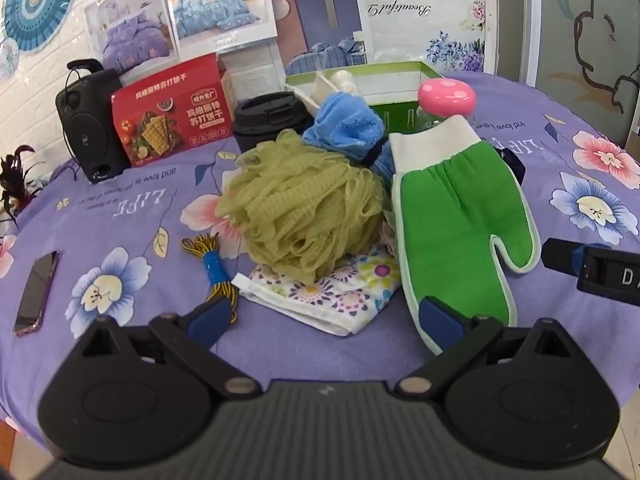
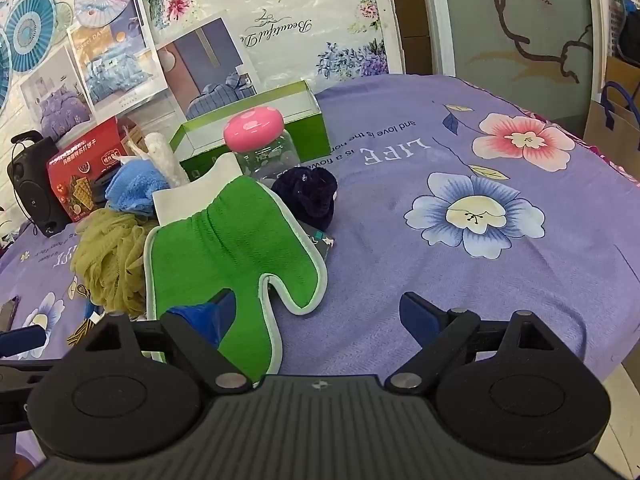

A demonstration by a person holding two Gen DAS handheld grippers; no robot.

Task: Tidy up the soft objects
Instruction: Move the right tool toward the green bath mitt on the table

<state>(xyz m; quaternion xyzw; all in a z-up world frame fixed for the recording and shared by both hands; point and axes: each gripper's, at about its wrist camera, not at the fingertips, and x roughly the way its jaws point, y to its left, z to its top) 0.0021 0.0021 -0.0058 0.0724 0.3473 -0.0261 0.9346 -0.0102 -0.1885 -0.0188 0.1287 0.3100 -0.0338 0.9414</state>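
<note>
- Nearest, both hand-held grippers have their jaws spread and hold nothing: the left gripper (image 1: 326, 322) hovers low before the pile, and the right gripper (image 2: 320, 316) hovers over the bare purple flowered tablecloth (image 2: 460, 288), its left finger over the mitt's lower end.
- Just ahead lies the green terry bath mitt with a white cuff (image 1: 456, 216), flat on the cloth, thumb toward the right gripper.
- Beside it the olive mesh bath pouf (image 1: 304, 204) sits on a folded white floral cloth (image 1: 328, 292); a yellow-and-blue cord bundle (image 1: 208, 264) lies to their left.
- Behind these are a bunched blue plush towel (image 1: 346, 126), a cream knitted piece (image 1: 336, 82) and, by the mitt's far side, a dark navy velvet scrunchie (image 2: 310, 196).
- Farthest stands the open green cardboard box (image 2: 256, 128), with a clear jar with a pink mushroom lid (image 2: 260, 140) in front.
- Judging by this, sorting has barely begun: every visible soft item lies outside the box, whose inside looks empty.
</note>
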